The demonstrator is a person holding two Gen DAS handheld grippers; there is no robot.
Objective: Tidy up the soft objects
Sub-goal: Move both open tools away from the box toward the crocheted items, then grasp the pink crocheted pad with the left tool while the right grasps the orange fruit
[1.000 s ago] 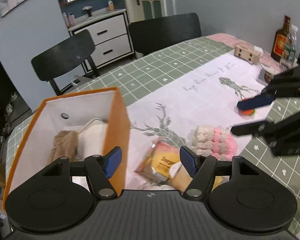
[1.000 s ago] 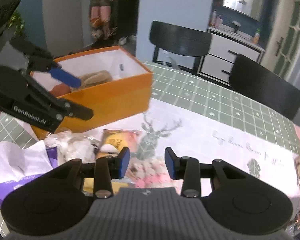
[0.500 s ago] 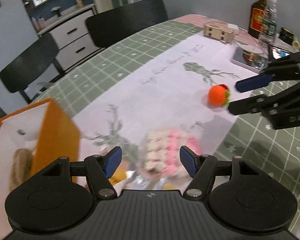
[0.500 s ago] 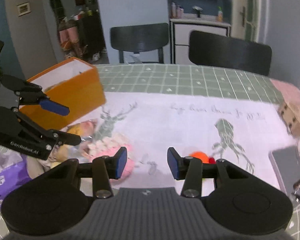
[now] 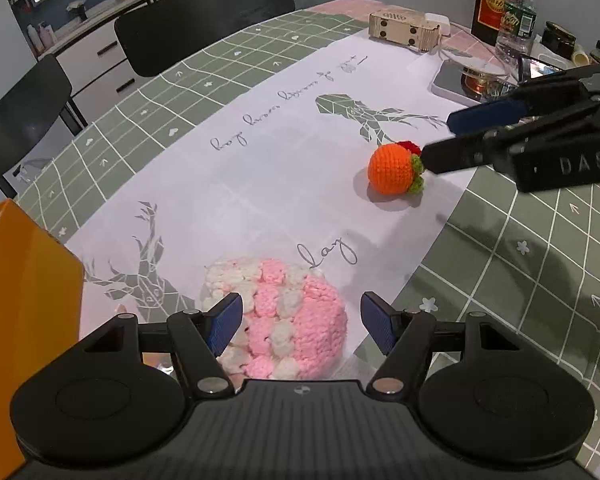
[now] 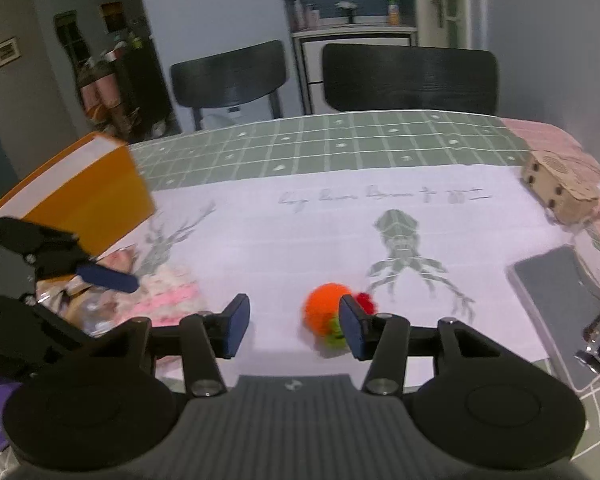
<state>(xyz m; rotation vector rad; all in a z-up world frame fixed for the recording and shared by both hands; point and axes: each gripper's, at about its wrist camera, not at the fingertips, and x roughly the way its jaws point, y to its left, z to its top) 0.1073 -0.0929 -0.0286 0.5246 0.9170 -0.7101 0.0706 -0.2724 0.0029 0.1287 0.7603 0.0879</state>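
A pink and white crocheted piece (image 5: 284,320) lies on the white table runner. My left gripper (image 5: 302,326) hangs just over it, open, with the piece between its fingers and nearer the left pad; neither pad presses on it. An orange crocheted ball (image 5: 392,170) with green and red trim sits further right. My right gripper (image 6: 294,330) is low in front of the ball (image 6: 324,310). Its jaws are opening, and the ball lies just beyond the right fingertip with nothing gripped. An orange box (image 5: 28,300) stands at the left.
At the far right stand a wooden block box (image 5: 404,30), a brown bottle (image 5: 494,0), a plastic bottle (image 5: 516,20) and a grey flat device (image 6: 552,300). Two black chairs (image 6: 408,76) face the far table edge. Packets lie beside the orange box (image 6: 88,200).
Both grippers swung away from the orange box towards the table's middle and sank. The left one came over the pink piece. The right one's jaws widened as it neared the orange ball.
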